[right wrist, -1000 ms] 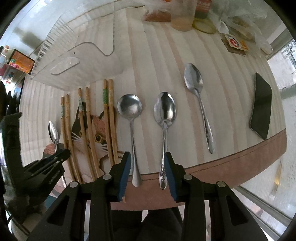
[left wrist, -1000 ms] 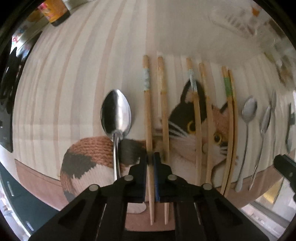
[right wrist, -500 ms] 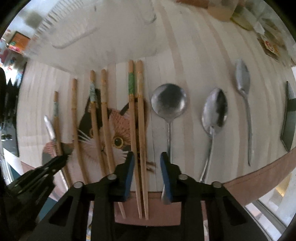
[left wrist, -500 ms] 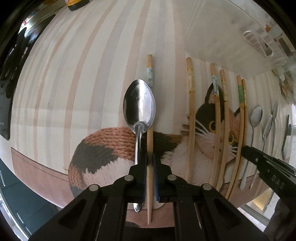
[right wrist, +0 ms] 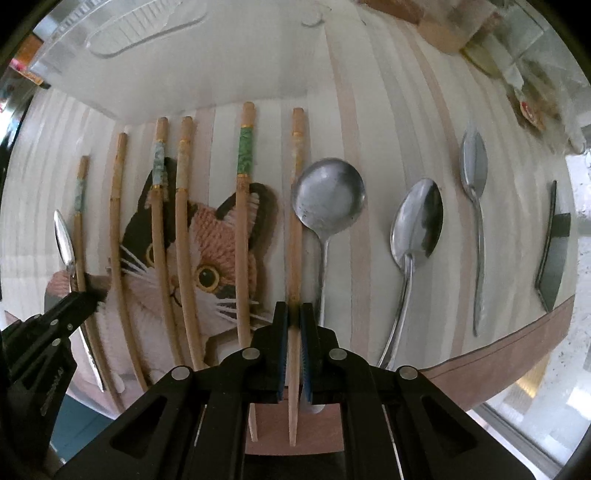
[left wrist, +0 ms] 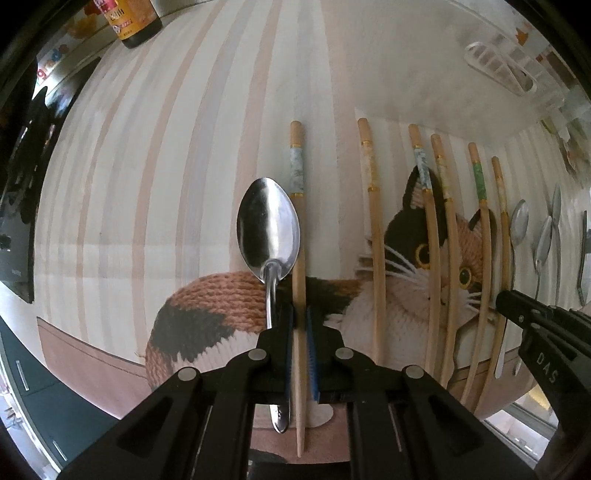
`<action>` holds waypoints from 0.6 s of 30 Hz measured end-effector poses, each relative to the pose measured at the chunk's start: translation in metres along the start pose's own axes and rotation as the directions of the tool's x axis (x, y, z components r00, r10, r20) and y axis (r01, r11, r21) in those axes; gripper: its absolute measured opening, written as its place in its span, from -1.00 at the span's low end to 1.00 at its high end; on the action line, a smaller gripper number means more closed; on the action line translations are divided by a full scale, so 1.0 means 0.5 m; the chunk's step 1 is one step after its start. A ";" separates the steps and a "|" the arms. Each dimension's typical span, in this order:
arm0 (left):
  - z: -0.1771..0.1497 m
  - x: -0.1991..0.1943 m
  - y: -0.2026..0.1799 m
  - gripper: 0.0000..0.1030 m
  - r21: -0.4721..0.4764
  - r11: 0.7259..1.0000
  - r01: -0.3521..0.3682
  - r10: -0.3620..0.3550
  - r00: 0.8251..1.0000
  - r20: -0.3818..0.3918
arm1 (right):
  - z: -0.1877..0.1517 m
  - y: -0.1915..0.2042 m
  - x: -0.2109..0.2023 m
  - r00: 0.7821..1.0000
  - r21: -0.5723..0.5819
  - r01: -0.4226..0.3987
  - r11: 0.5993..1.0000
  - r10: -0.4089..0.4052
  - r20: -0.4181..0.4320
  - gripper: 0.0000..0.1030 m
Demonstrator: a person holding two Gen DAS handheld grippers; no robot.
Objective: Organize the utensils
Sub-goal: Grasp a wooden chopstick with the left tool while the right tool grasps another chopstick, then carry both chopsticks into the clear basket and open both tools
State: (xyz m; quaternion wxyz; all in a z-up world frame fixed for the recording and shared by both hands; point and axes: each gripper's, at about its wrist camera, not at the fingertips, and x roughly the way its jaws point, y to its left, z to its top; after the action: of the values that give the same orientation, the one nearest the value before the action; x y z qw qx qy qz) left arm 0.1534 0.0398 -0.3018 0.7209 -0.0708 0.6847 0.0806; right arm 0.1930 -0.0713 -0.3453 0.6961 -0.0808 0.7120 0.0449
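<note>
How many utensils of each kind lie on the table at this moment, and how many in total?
Chopsticks: 6 (first at, last at, the latter held in the right gripper; the left gripper holds the first).
Spoons: 4 (from to).
Total: 10 utensils.

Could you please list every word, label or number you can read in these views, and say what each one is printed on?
"DAS": on the right gripper, seen from the left wrist view.
Bottle label, top left: characters too blurred to read.
Lettering on the left gripper, seen in the right wrist view: too small to read.
Packet, far right: print illegible.
</note>
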 end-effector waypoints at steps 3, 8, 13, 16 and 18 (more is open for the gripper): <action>-0.031 -0.016 -0.037 -0.91 0.007 1.000 -0.022 0.022 0.999 0.033 | -0.015 0.003 -0.001 1.000 0.004 -0.014 1.000 0.014 0.008 -0.88; -0.089 -0.078 -0.067 -0.91 -0.003 0.999 -0.053 0.053 0.992 0.116 | -0.073 -0.020 -0.043 0.997 -0.029 -0.066 0.997 0.067 0.025 -0.88; -0.140 -0.152 -0.089 -0.91 -0.024 0.997 -0.068 0.071 0.981 0.181 | -0.118 -0.039 -0.113 0.990 -0.055 -0.110 0.992 0.115 0.083 -0.88; -0.165 -0.182 -0.095 -0.91 -0.044 0.997 -0.069 0.076 0.975 0.208 | -0.136 -0.054 -0.146 0.984 -0.065 -0.130 0.989 0.137 0.112 -0.88; -0.162 -0.208 -0.081 -0.91 -0.055 0.996 -0.065 0.076 0.972 0.224 | -0.149 -0.065 -0.172 0.977 -0.068 -0.152 0.986 0.160 0.140 -0.88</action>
State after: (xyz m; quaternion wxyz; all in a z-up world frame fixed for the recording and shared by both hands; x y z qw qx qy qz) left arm 0.0776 -0.0188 -0.2027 0.7889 -0.0539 0.5982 0.1297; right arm 0.1272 -0.1118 -0.2561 0.7376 -0.0411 0.6621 0.1255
